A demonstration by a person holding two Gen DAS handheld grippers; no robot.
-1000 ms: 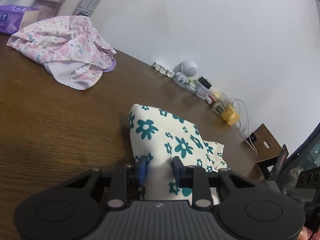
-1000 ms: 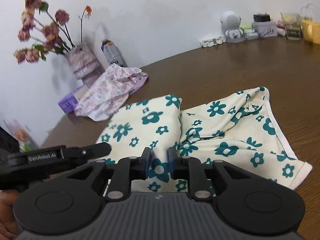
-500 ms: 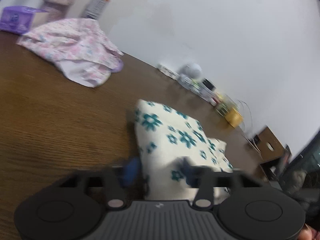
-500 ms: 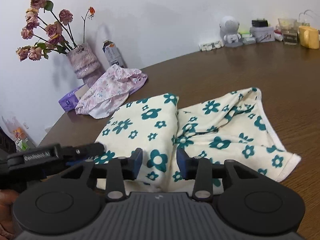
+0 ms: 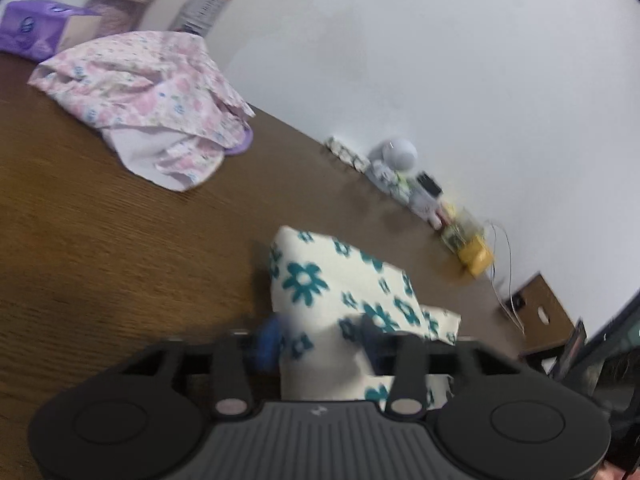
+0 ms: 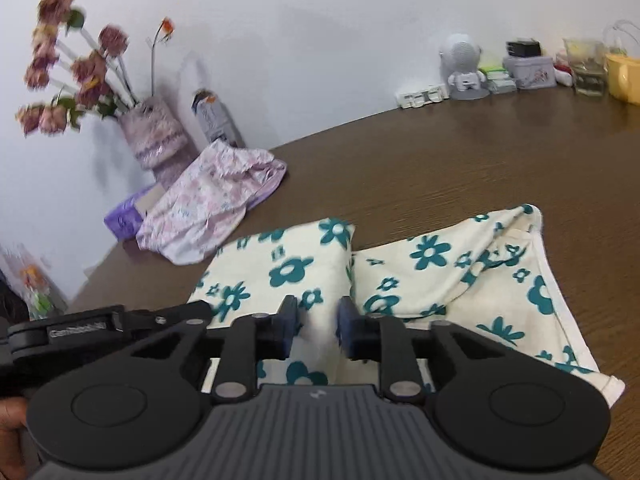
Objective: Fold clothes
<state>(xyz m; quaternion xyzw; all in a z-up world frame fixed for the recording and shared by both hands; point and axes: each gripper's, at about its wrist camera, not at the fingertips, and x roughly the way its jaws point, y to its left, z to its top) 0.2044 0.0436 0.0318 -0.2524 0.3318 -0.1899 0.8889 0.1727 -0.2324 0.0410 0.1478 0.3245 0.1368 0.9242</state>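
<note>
Counter [image 6: 460, 168] is seen carrying teal-flowered cloth [image 6: 460, 264], partly folded, long axis running left-right just ahead of both tools. Left hand-held gripper [image 5: 316, 340] and right hand-held gripper [image 6: 316, 330] are spread, cloth between fingers, nothing clamped; right is nearer the centre fold.

Ahead of our right fingers [image 6: 287, 326] the cream floral garment [image 6: 400, 276] covers the table [image 6: 460, 152]; beyond its far edge bare wood runs open to the wall. Far ahead to the right, a robot figurine [image 6: 462, 68], tin [image 6: 528, 70] and yellow mug [image 6: 624, 76] crowd the wall side. Ahead left, the pink garment [image 6: 208, 208], vase [image 6: 154, 140] and carton [image 6: 214, 118] block that corner. Close at left, our left gripper [image 6: 120, 322] hems us in. Left of our left fingers [image 5: 270, 340], bare wood lies open up to the pink garment.
</note>
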